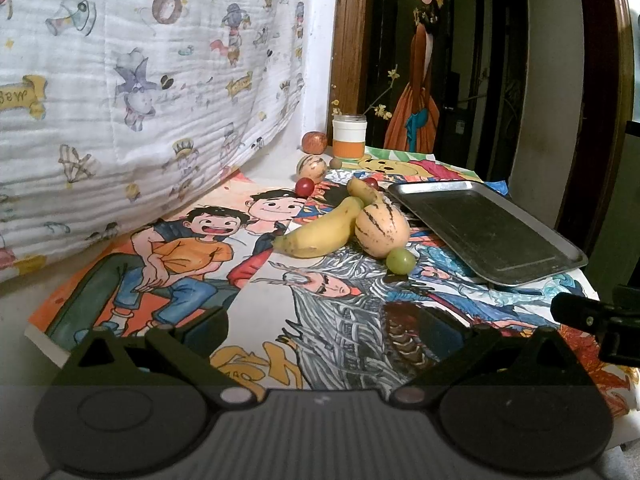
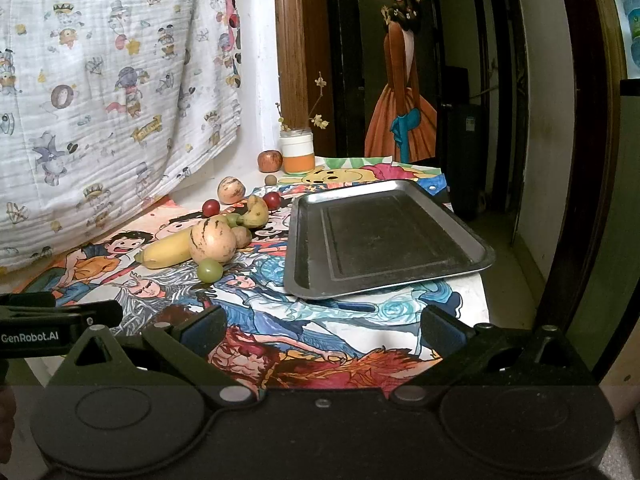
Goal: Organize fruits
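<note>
Tray (image 2: pixel 476 254) dull metal; blanket (image 1: pixel 120 80) crinkled cloth; bananas (image 1: pixel 320 232) smooth-skinned.

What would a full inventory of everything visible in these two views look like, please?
Metal tray: one, grey, empty, right side of the table.
Bananas: two, yellow; large one left of the melon, small one behind.
Striped melons: two, pale cream; near one mid-table, far one toward the wall.
Green grape: one, in front of the near melon.
Red cherry fruits: two, dark red, and.
Apple: one, reddish, beside the jar.
Jar: one, white and orange, back corner.
Cartoon cloth: multicoloured, covering the table.
Printed blanket: white, hanging left.
Left tool: open.
Right tool: open.
</note>
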{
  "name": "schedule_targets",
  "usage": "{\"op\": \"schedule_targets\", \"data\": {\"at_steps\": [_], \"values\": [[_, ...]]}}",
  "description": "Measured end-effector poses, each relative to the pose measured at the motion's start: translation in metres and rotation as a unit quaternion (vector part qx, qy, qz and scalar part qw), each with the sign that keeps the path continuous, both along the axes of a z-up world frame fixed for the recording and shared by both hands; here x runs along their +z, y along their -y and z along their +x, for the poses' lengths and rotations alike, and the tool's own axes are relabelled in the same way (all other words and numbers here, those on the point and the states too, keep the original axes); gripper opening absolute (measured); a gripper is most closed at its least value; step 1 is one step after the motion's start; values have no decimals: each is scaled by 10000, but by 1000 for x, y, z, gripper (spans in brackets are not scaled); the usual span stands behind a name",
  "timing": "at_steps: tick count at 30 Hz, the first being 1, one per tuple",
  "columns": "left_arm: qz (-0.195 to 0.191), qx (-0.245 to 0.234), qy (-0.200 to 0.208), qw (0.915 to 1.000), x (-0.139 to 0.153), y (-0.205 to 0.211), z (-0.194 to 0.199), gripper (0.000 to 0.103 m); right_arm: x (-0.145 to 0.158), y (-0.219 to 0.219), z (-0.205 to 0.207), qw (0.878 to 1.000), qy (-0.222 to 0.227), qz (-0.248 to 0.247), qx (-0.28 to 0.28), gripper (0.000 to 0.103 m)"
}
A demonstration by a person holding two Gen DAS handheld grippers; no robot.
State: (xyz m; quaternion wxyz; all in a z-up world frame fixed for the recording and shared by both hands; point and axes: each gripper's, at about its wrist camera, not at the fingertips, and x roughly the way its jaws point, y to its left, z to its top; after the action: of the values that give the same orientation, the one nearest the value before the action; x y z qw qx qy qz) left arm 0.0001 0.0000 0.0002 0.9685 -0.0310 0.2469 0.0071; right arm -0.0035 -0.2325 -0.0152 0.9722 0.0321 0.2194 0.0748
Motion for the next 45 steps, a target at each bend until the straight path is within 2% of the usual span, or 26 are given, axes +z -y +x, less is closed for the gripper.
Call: {"op": "schedule_targets", "data": {"at_steps": [45], "values": [[4, 11, -56, 10000, -5, -2, -1, 103, 0, 0, 0, 10000, -34, 10, 2, 103]]}}
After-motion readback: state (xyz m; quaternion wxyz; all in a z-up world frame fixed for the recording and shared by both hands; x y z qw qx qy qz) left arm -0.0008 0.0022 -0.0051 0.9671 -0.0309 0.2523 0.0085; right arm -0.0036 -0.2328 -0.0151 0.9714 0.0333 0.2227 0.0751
